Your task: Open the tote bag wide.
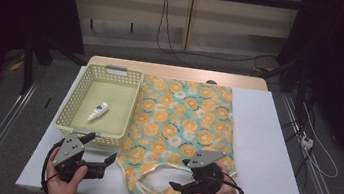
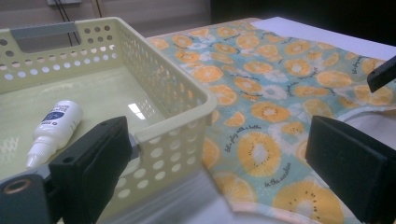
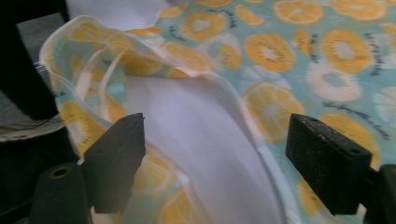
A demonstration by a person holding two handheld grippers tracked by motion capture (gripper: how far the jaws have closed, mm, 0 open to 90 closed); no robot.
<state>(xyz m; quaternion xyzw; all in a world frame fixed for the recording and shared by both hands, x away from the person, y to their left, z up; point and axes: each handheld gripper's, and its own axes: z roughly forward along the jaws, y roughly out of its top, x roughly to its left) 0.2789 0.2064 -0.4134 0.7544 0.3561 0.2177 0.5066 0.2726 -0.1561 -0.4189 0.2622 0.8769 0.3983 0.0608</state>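
The orange-print cloth bag (image 1: 181,123) lies flat mid-table, its handle loop at six o'clock. The right gripper (image 1: 179,185) hovers over that loop, jaws apart and empty. The left gripper (image 1: 102,154), at seven o'clock, gapes beside the yellow basket (image 1: 75,98) holding a small white bottle (image 1: 98,111).

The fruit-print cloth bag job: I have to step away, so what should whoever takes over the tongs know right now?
Left tongs: open, holding nothing, near the basket's front corner.
Right tongs: open, holding nothing, over the bag's handle loop at the near edge.
Fruit-print cloth bag: flat on the white table, beside the yellow basket.
Small white bottle: lying in the basket.
Done: nothing evident; the bag is spread out.
Left: probably gripping the handle and handling the bag.
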